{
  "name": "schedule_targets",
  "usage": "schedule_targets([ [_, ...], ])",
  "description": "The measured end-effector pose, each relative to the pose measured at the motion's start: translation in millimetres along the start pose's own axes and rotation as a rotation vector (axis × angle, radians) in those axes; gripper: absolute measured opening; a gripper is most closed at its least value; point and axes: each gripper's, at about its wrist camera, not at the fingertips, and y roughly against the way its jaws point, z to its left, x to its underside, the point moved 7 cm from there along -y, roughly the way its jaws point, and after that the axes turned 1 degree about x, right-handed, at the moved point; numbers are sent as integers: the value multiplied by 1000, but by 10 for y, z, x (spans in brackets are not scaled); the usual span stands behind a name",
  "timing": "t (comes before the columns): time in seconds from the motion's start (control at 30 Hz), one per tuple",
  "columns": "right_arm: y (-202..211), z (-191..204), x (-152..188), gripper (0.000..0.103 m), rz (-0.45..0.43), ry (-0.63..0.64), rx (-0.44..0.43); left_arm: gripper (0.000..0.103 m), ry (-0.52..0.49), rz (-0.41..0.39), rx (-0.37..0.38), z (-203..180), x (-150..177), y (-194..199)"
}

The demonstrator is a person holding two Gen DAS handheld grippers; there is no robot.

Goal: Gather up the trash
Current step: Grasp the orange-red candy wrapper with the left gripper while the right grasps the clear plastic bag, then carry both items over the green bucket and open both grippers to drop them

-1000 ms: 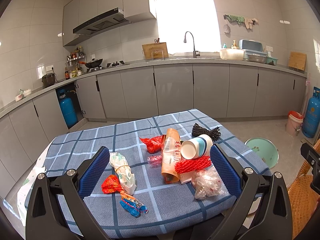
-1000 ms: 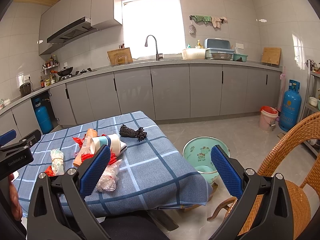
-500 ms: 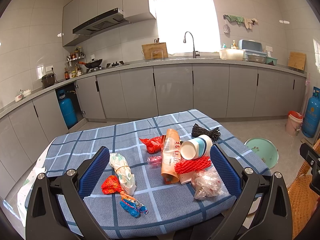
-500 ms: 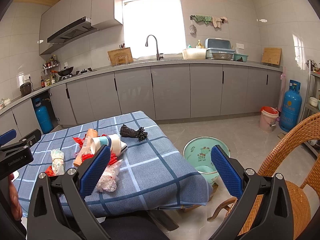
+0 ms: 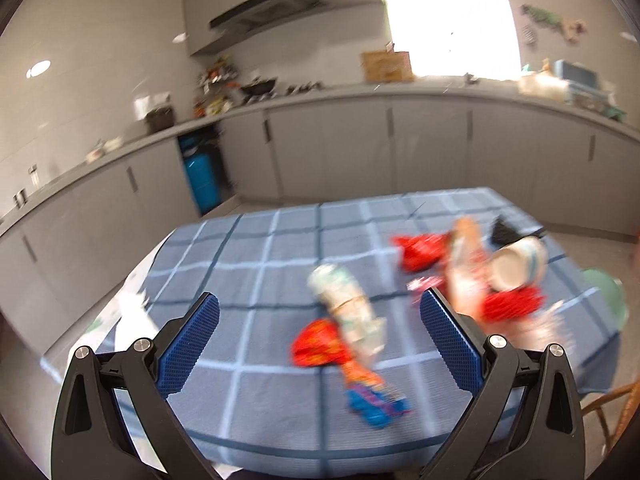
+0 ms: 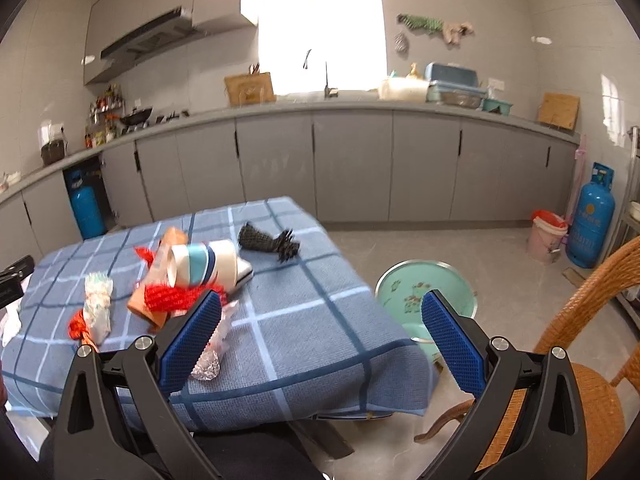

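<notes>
Your left tool point(image 5: 318, 322) hangs wide apart and empty over the near edge of the desk point(image 6: 304, 344); that view is smeared by motion, so take the finer details from the right wrist view. Take the stack of paper cups point(image 6: 204, 264) as your landmark: all the trash lies on the desk around it.

Farthest left of the cups lies a white printed wrapper point(image 6: 97, 306), with a red wrapper point(image 6: 76, 326) tucked against its near end. Both look like thin film: nearly weightless, crinkly, likely to slide on the cloth. Pinch them across a bunched part, not a flat edge.

Just left of the cups, and partly under them, lies an orange packet point(image 6: 154, 276). It is flat and floppy, so grip it mid-length. A red foam net point(image 6: 176, 298) sits on the near side of the cups. It is soft and springy and should hold anywhere.

The cups lie on their side, light and crushable. Close gently across the rim end or they may buckle or roll.

A crumpled clear plastic bag point(image 6: 214, 344) lies nearer you than the cups, slippery but easily bunched. A black mesh bundle point(image 6: 268, 242) rests right of the cups, towards the far edge, soft and easy to snag.

Your right tool point(image 6: 320, 334) is also fully spread, holding nothing, with a green basin point(image 6: 424, 292) on the floor beyond the desk's right edge.
</notes>
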Motion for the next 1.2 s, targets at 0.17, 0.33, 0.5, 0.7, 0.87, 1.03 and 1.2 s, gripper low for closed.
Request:
schedule_targets([
  [0.17, -306, 327, 67, 98, 37, 52, -56, 99, 16, 98, -35, 156, 317, -275],
  [0.33, -537, 697, 164, 98, 69, 128, -100, 99, -23, 168, -14, -8, 537, -475],
  [0.5, -731, 855, 292, 98, 115, 155, -124, 97, -20, 237, 20, -109, 714, -718],
  [0.7, -911, 946, 442, 98, 164, 167, -158, 71, -16, 332, 97, -259, 924, -978],
  [0.87, -1011, 1028, 534, 98, 188, 184, -179, 23, -28, 357, 174, -389, 1007, -988],
  [1.03, -1031, 1056, 548, 98, 194, 193, -198, 16, -9, 332, 173, -259, 928, -815],
  [1.2, -991, 1049, 540, 98, 196, 186, -221, 15, -22, 249, 124, -71, 746, -499],
])
